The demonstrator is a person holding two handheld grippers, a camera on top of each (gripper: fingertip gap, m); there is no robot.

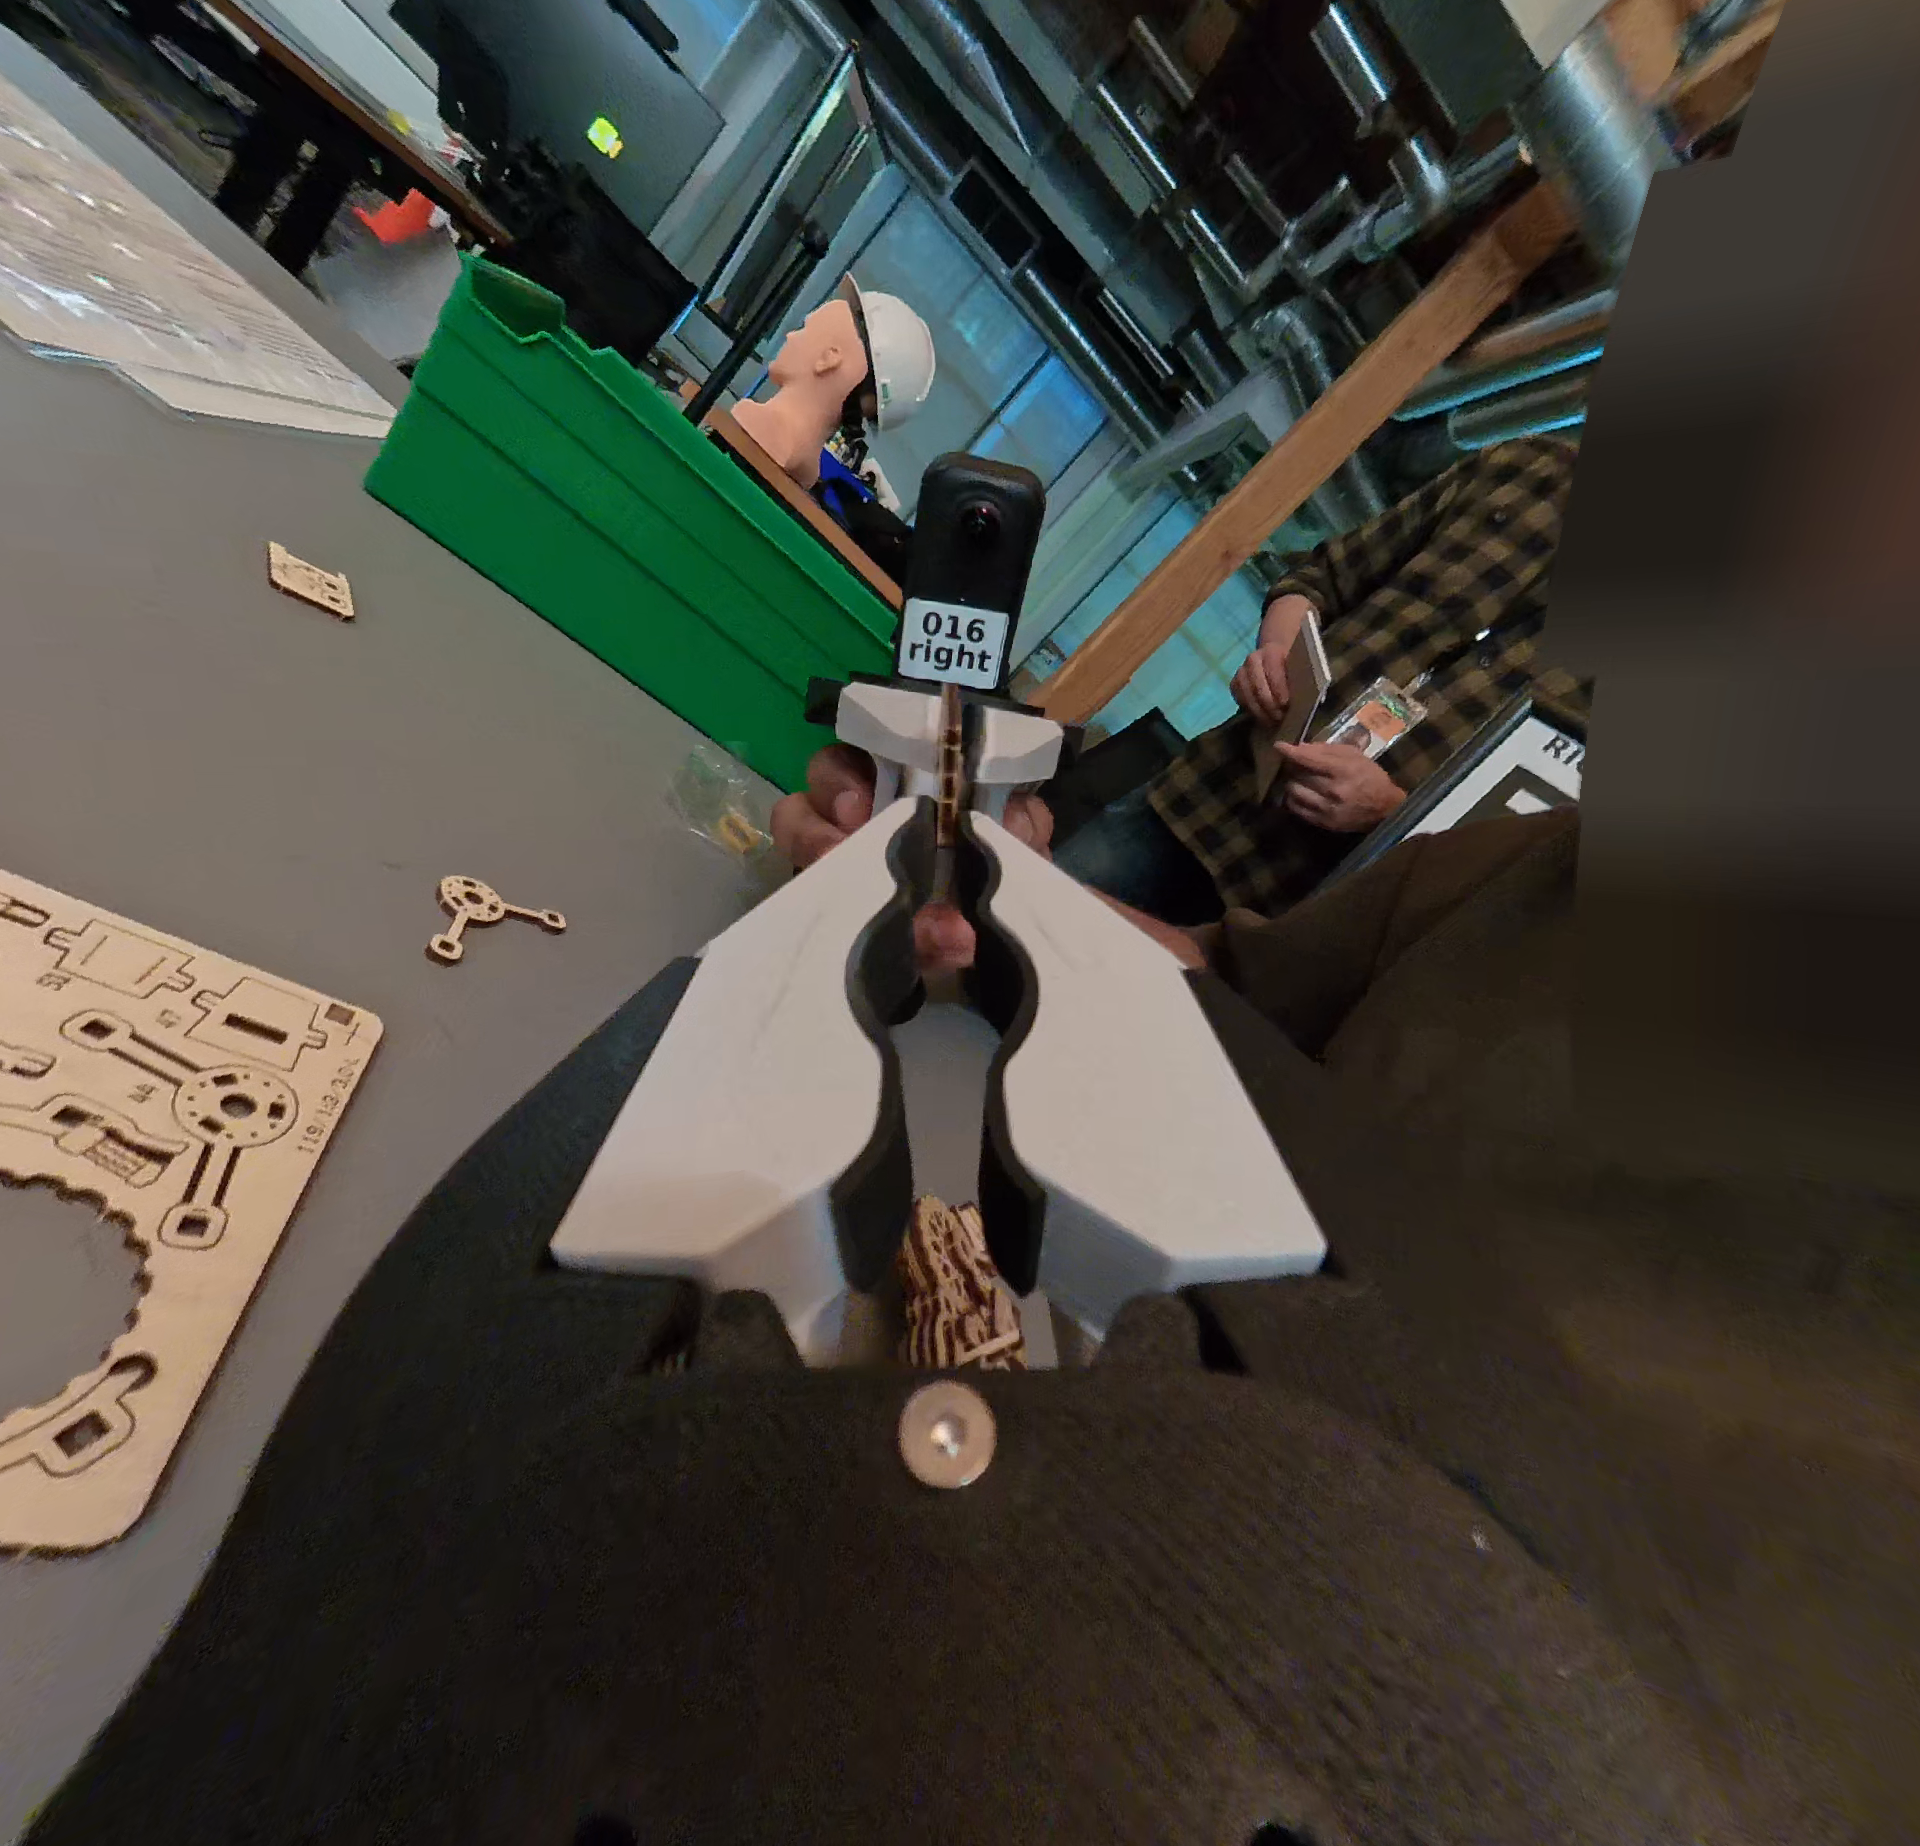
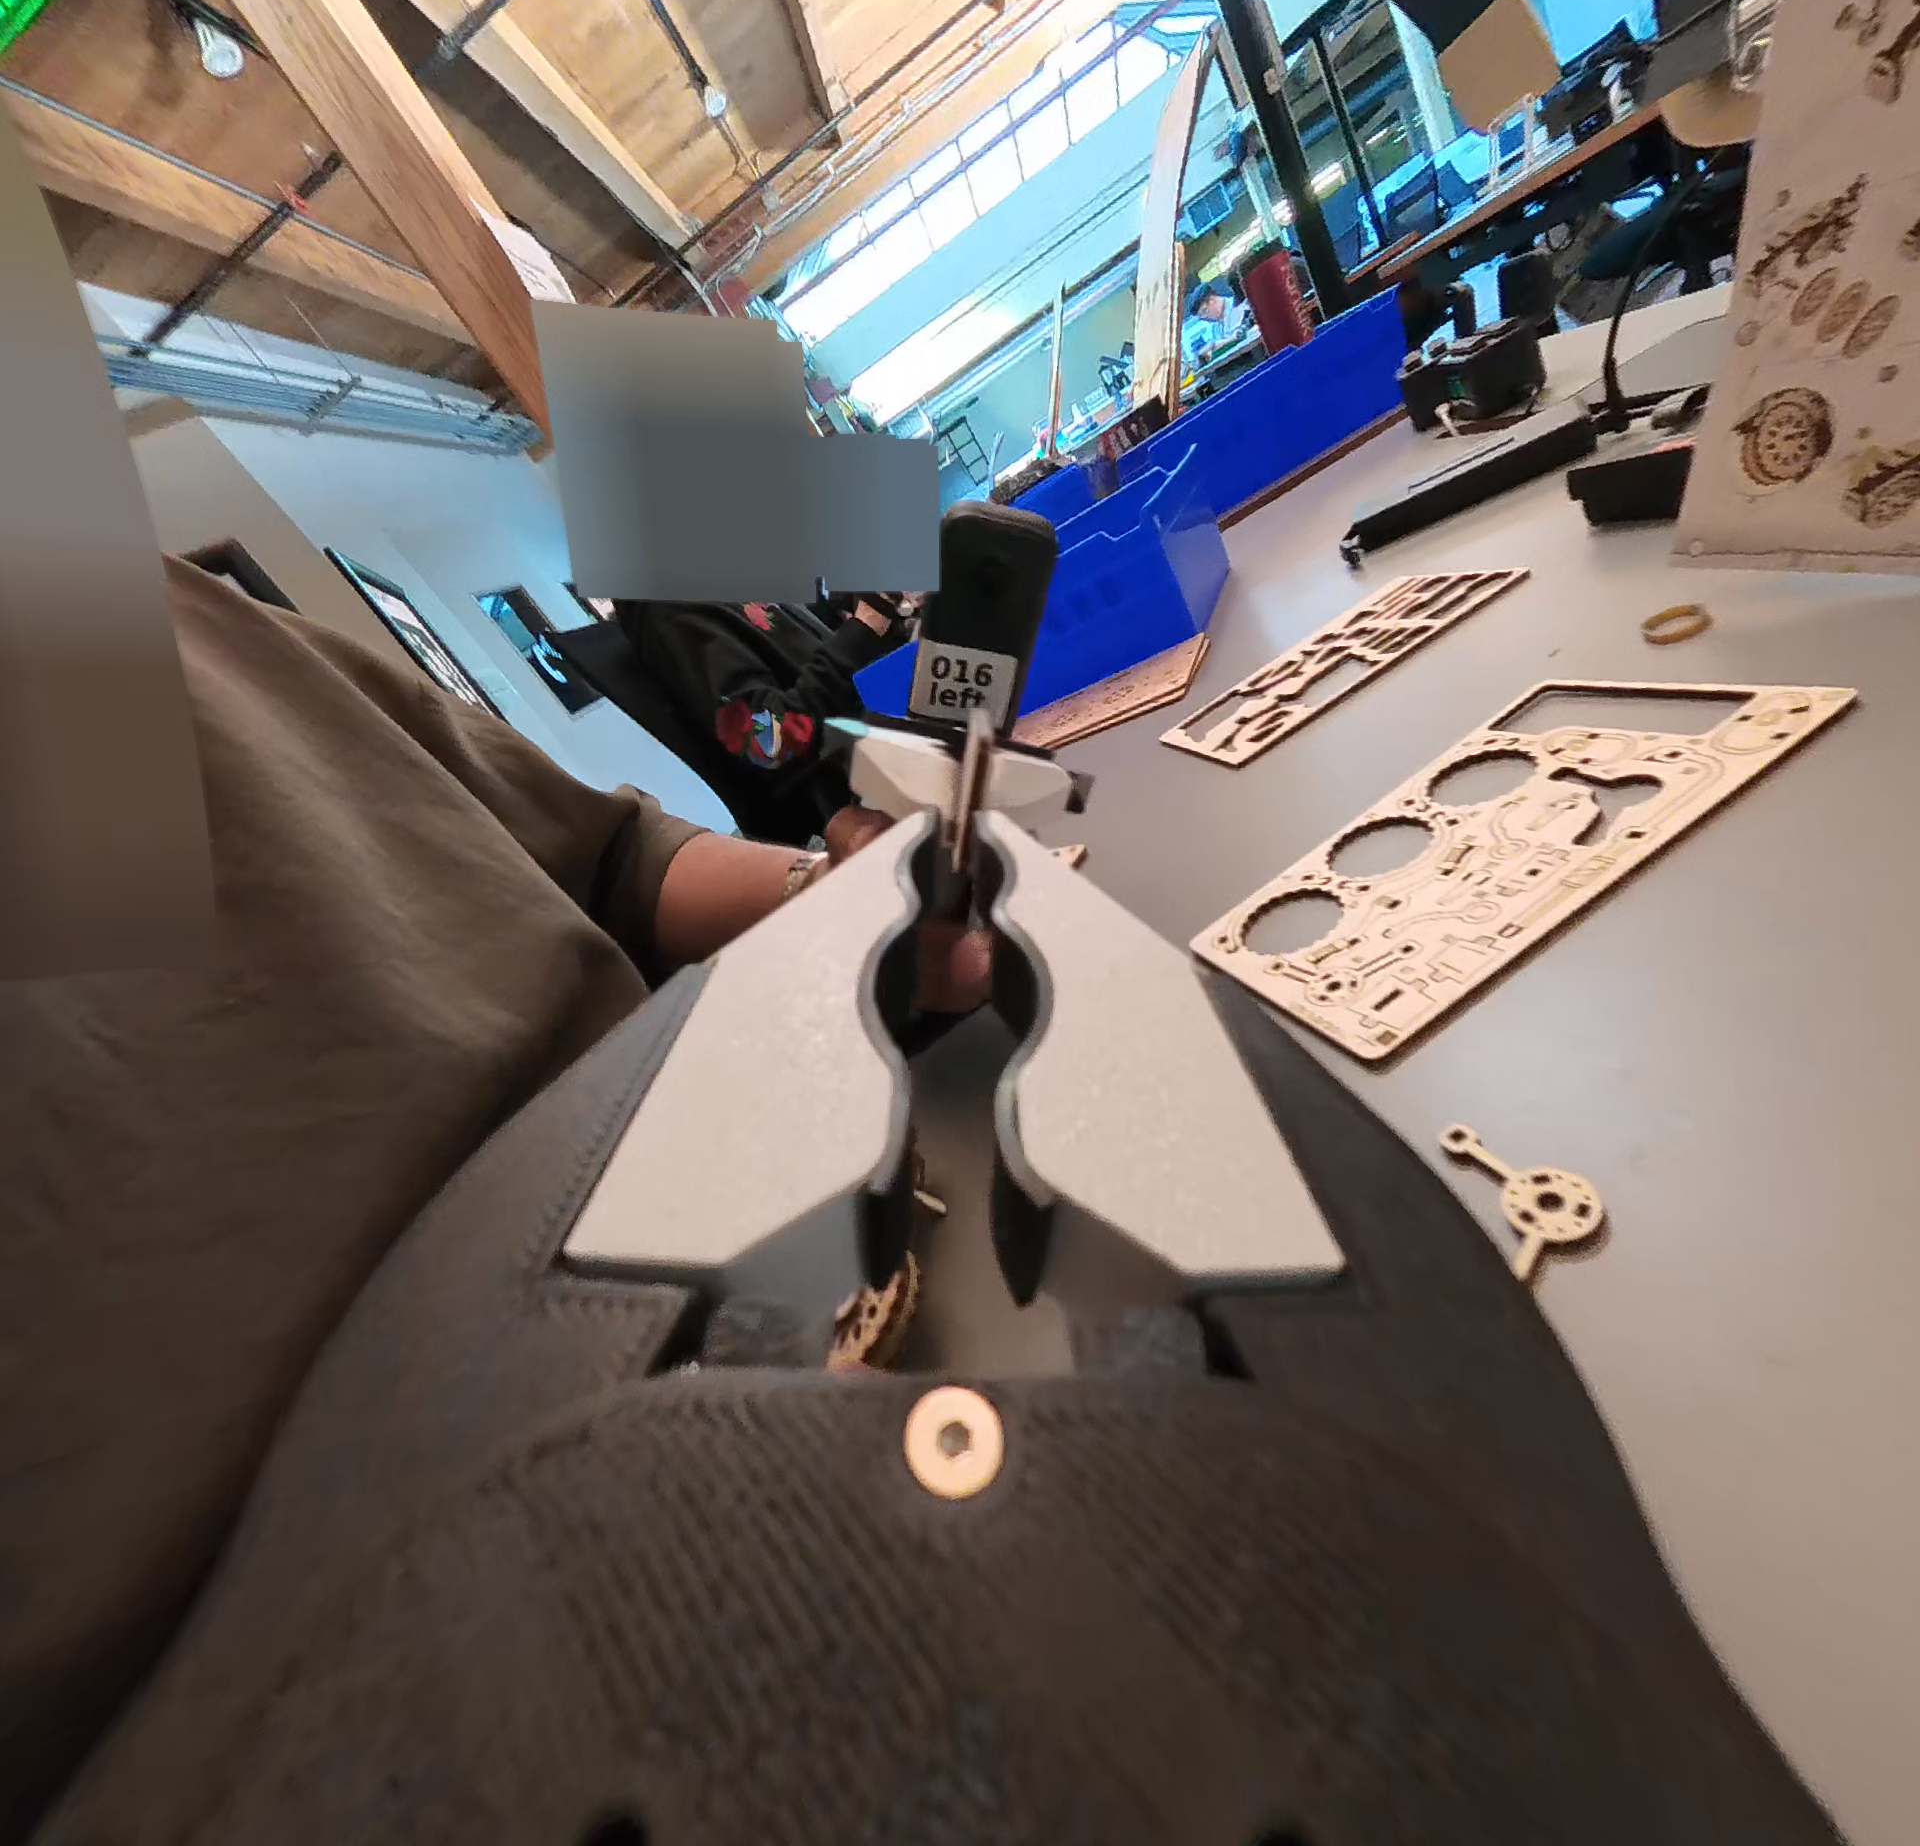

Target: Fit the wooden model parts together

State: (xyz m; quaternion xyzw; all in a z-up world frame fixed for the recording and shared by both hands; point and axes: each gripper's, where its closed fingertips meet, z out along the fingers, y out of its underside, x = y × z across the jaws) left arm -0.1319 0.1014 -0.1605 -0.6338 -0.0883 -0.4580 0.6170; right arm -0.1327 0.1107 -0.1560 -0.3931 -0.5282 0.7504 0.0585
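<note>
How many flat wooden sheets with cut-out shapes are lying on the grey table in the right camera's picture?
2: the pale punched wooden sheet nearest the grippers, and the emptier wooden sheet beyond it. Others may be hidden.

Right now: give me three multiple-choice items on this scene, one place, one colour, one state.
1. The loose lever piece lies: A on the floor; B on the table; C between fingers.
2. The bin in the left wrist view is: A red; B green; C yellow.
3. The right gripper is: A wide open; B out of view; C shut on a wooden part.

B, it lies flat on the grey top. B, its walls are green. C, it pinches the thin part edge-on.
</note>
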